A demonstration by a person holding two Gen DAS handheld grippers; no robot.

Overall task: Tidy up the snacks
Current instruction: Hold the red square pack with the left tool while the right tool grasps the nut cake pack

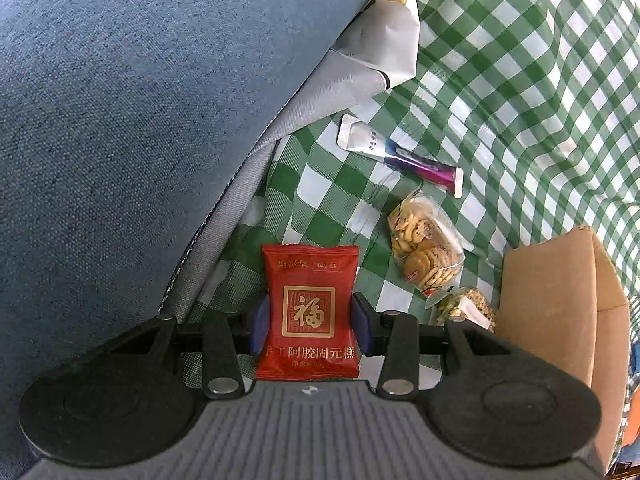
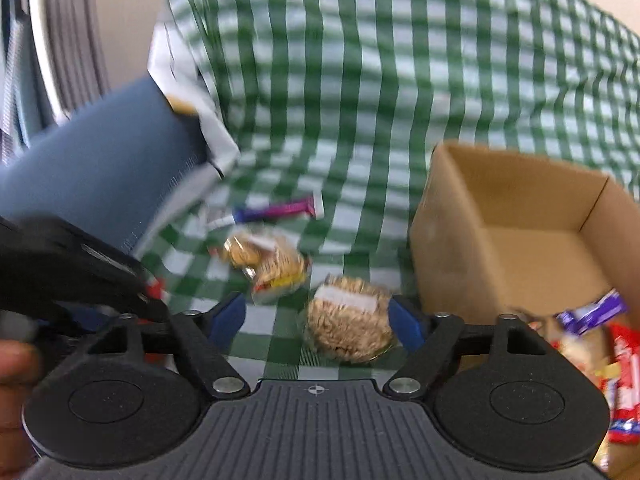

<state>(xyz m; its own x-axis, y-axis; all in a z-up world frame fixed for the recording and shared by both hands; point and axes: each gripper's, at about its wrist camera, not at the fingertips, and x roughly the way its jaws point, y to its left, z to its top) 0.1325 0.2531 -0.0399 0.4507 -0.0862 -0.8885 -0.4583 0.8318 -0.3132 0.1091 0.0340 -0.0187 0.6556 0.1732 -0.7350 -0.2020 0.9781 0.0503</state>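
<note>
Red packet [image 1: 309, 312] clamped between left claw [image 1: 310, 322] pads.

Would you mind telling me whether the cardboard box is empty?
Not empty: the cardboard box is open-topped, with snack packets lying in its near corner.

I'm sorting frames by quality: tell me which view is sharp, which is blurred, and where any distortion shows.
Left wrist view: sharp, the print on the red packet is legible between the left gripper pads; fisheye bends the checked cloth. Right wrist view: motion-blurred, the cloth stripes and the cardboard box smear, though the right gripper body stays crisp.
</note>
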